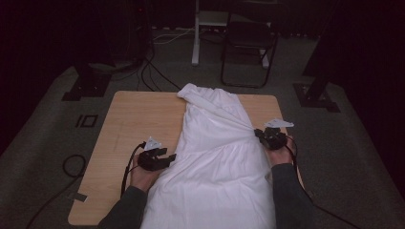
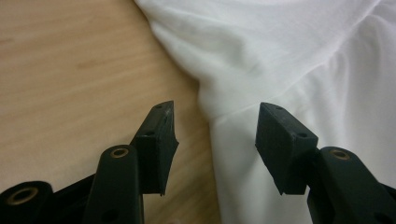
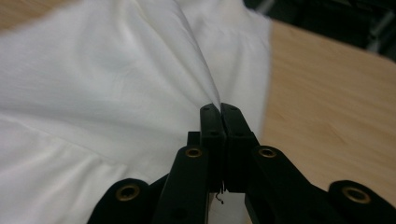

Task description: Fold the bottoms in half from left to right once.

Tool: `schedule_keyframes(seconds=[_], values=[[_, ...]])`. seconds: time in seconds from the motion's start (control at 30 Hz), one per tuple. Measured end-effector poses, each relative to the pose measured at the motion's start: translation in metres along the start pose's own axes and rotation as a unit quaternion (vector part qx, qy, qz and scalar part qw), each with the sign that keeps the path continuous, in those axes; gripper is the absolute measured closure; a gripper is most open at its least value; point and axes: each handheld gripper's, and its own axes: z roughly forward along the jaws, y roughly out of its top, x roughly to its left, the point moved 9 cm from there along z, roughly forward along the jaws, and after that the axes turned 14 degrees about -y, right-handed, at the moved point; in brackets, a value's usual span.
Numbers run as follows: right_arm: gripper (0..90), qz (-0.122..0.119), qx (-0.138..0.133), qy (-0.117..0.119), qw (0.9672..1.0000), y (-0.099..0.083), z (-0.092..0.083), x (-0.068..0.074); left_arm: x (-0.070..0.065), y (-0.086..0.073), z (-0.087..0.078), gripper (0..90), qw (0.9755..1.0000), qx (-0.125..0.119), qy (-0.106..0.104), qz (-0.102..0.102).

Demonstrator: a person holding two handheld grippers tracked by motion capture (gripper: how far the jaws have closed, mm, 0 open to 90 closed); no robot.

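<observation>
A white garment (image 1: 215, 152) lies lengthwise down the middle of the wooden table (image 1: 133, 119), its near end hanging over the front edge. My left gripper (image 1: 168, 157) sits at the garment's left edge, jaws apart; in the left gripper view the cloth edge (image 2: 219, 116) lies between the fingers (image 2: 161, 130) with the pads not pressing on it. My right gripper (image 1: 258, 132) is at the garment's right edge. In the right gripper view its jaws are together and pinch a raised fold of the white cloth (image 3: 212, 95).
A dark folding chair (image 1: 248, 43) and a white stand leg (image 1: 196, 33) stand beyond the table's far edge. Cables (image 1: 153, 71) run over the grey carpet. Bare tabletop lies left of the garment (image 1: 129, 129) and in a narrow strip at the right.
</observation>
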Motion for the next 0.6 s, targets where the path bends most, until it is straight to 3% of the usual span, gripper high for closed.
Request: schedule_keyframes(seconds=[0.1,0.13,0.17,0.33,0.47,0.5,0.53,0.6], values=[[88.4,0.008,0.046,0.002,0.9989,-0.025,0.026,-0.007,0.004,0.011,0.005,46.4,0.9999,-0.003,0.008,-0.005],[88.4,0.008,0.046,0.002,0.9989,-0.025,0.026,-0.007,0.004,0.011,0.005,45.6,0.9999,-0.003,0.008,-0.005],[88.1,0.005,0.07,0.004,0.9975,-0.044,0.043,-0.003,0.007,0.016,0.015,44.1,0.9999,0.009,0.009,-0.01],[85.1,0.024,0.084,0.01,0.9961,-0.06,0.056,0.002,0.018,0.018,0.051,40.1,0.9974,0.061,0.039,-0.001],[83.7,0.033,0.083,0.008,0.996,-0.062,0.057,0.002,0.019,0.018,0.061,44.7,0.9975,0.062,0.032,-0.011],[83.4,0.034,0.08,0.008,0.9962,-0.062,0.057,0.002,0.019,0.015,0.066,62.5,0.9968,0.075,0.028,-0.004],[83.8,0.037,0.079,0.008,0.9962,-0.063,0.056,0.002,0.016,0.012,0.067,70.2,0.9971,0.075,0.011,0.006],[83.8,0.048,0.076,0.012,0.9959,-0.064,0.054,0.003,0.016,0.01,0.065,83.0,0.997,0.077,0.009,0.01]])
